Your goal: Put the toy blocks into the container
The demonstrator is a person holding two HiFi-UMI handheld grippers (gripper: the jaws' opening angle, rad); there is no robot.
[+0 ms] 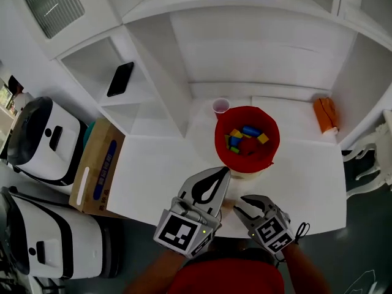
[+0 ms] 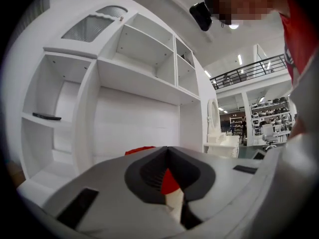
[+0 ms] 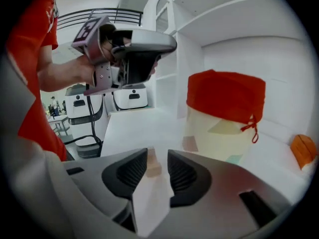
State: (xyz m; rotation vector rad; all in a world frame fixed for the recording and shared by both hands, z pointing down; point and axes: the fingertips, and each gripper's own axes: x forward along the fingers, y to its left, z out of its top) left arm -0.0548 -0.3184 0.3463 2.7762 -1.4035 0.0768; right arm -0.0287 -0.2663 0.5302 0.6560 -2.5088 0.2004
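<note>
- Two white machines (image 1: 44, 141) stand on the floor at far left, with a cardboard box (image 1: 98, 169) wedged between them and the white table (image 1: 153, 182).
- A black phone (image 1: 120, 78) lies on a shelf (image 1: 131, 100) of the white unit behind the table.
- The left gripper (image 1: 225, 172) is held level over the near table edge, its jaws pressed together and empty. Its tip is close to the near side of the container. The left gripper view shows the closed jaws (image 2: 168, 151) and a sliver of the red lining beyond them.
- A small pink cup (image 1: 220, 106) stands just behind the container, towards the back wall.
- The container (image 1: 224, 127), a pale tub with a red fabric lining folded over its rim, stands mid-table. Toy blocks (image 1: 248, 138) in blue, yellow and green lie inside it.
- The right gripper (image 1: 240, 203) tilts down at the near edge of the table, its jaws part-way open. The right gripper view shows a pale block (image 3: 152, 167) lying on the table between them (image 3: 157, 156), with the pads not clamped on it. The container (image 3: 227, 113) stands just beyond.
- An orange object (image 1: 326, 114) rests at the far right of the table.
</note>
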